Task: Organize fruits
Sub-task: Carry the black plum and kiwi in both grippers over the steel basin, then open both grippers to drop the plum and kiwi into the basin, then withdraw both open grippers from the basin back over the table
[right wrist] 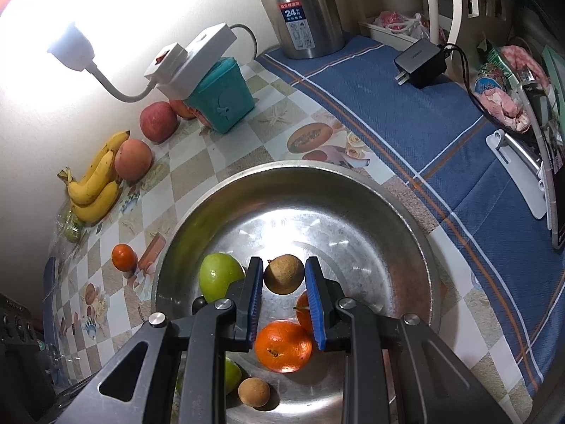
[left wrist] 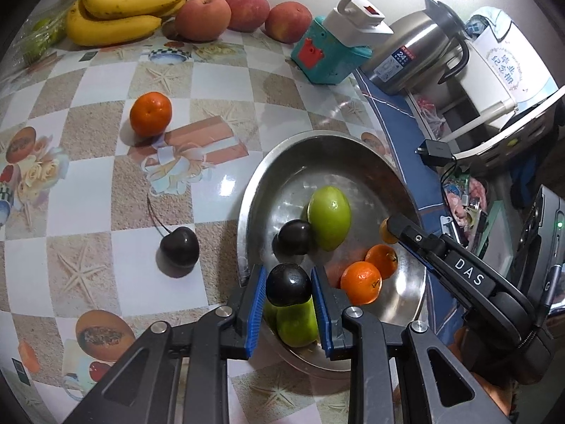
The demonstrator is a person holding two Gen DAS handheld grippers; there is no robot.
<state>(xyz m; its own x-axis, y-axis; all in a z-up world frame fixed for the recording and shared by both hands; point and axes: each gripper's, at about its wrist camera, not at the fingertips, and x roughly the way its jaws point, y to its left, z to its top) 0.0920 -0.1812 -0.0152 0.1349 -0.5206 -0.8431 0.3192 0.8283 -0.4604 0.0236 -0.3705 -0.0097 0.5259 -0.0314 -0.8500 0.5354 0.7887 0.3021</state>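
Worktop (left wrist: 88,183) first, since it's the biggest thing here: checkered vinyl with starfish prints, with the bananas (left wrist: 130,10) and three peaches (left wrist: 203,17) lined up along the wall at about 11 to 12 o'clock in my left view. An orange tangerine (left wrist: 150,113) sits alone at 10 o'clock and a loose dark cherry (left wrist: 179,247) with its stem at 9 o'clock, both well apart from everything else.

Next down is the steel bowl (left wrist: 282,162), where the sorted stuff is going. Inside it are a green fruit (left wrist: 330,217), another dark cherry (left wrist: 295,236) touching it, two small tangerines (left wrist: 362,282) and a tan longan (right wrist: 253,392) near the rim.

Then my hands. My left fingers (left wrist: 287,312) are pinching a held cherry (left wrist: 289,284), blue pads snug on both sides, hanging just over the near rim of the bowl with a second green fruit (left wrist: 296,325) right under it. My right fingers (right wrist: 284,300) are clamped on a held longan (right wrist: 284,274), hovering over the middle of the bowl.

Both hands are already above the bowl, so I reckon the drop is the next bit. The right one has bare steel ahead at 12 o'clock; the left one is closer to the edge and over that green fruit, so I'd nudge it toward 1 o'clock before letting go, or the cherry might bounce out.
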